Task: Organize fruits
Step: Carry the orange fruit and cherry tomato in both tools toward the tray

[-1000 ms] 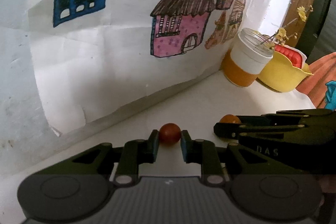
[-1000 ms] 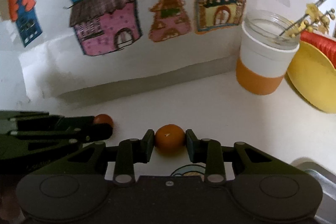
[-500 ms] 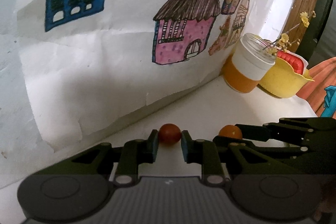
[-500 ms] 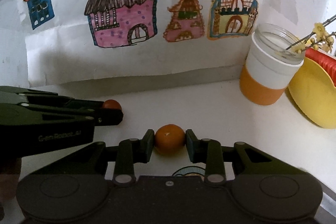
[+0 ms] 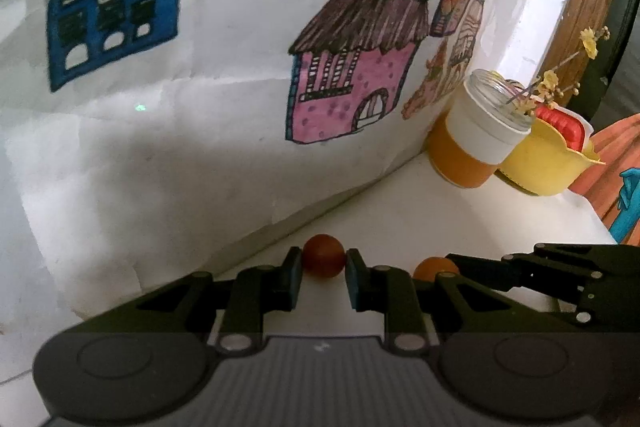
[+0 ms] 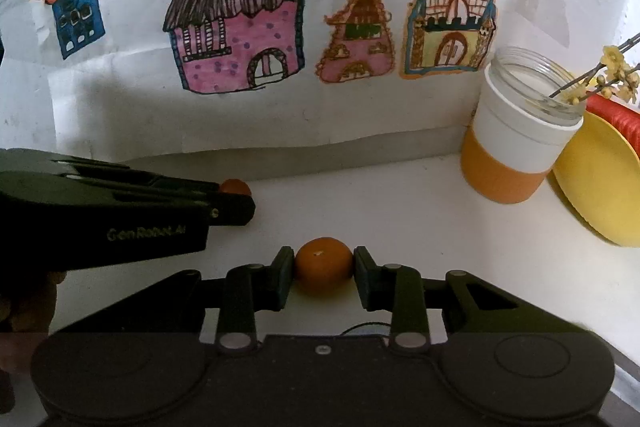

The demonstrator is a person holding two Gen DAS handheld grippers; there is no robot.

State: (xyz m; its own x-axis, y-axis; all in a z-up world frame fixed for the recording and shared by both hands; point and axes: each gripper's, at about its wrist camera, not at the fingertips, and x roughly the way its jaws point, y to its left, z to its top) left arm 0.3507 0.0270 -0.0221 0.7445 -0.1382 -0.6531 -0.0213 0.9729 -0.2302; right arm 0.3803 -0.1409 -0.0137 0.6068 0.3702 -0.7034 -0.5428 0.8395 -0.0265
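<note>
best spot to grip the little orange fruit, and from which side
Across its widest middle, coming in level from the front, as the right gripper has the orange fruit now: it is round, so pads on opposite sides at the equator keep it from squirting out.

A white tabletop (image 6: 400,211) carries everything, and its far edge meets a wall hung with a creased sheet of paper (image 6: 280,115) painted with houses; the sheet's lower border hangs just above that far edge. Toward the far right corner stands a jar (image 6: 516,143) banded orange below and white above, its clear glass mouth open. Just beside it on the right sits a yellow bowl (image 6: 600,187), touching or nearly touching the jar. Whether the small fruits rest on the tabletop cannot be told.
</note>
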